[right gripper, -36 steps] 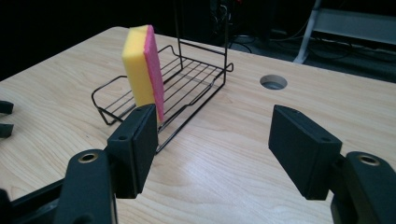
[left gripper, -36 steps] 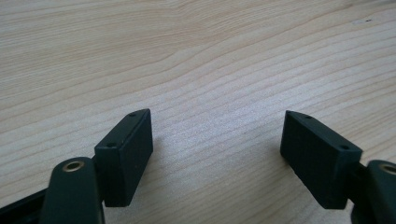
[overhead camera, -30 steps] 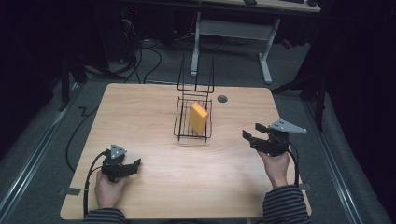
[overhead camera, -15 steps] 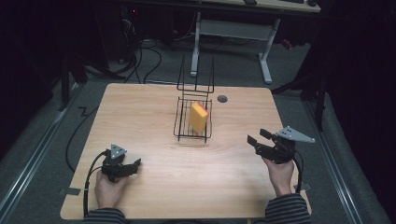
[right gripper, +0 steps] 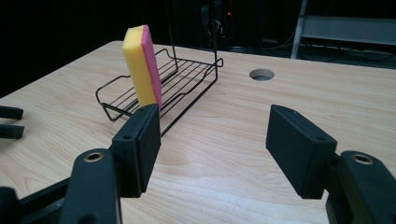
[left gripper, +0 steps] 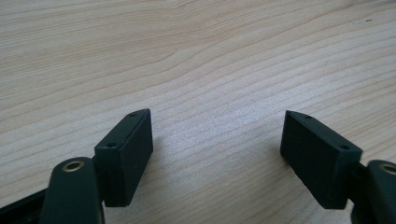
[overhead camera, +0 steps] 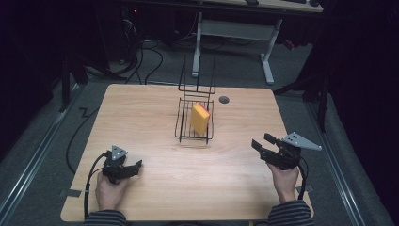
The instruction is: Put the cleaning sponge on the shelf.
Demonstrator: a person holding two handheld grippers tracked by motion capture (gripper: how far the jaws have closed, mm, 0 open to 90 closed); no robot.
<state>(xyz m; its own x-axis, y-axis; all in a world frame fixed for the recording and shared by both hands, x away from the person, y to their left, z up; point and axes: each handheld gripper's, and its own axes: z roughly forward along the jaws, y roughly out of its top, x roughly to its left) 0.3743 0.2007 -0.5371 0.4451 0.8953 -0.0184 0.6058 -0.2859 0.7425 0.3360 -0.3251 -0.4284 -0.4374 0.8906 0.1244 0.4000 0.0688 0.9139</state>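
While the yellow-and-pink sponge [overhead camera: 200, 118] is standing on edge inside the black wire rack [overhead camera: 184, 133] at the desk's [overhead camera: 141, 117] twelve o'clock, the right claw [overhead camera: 259, 142] is hovering at four o'clock, spread and empty, jaws just narrowing slightly. At eight o'clock the left claw [overhead camera: 136, 165] is resting, spread, gripping nothing.

No readable text, labels, brands, numbers or signs in any view.
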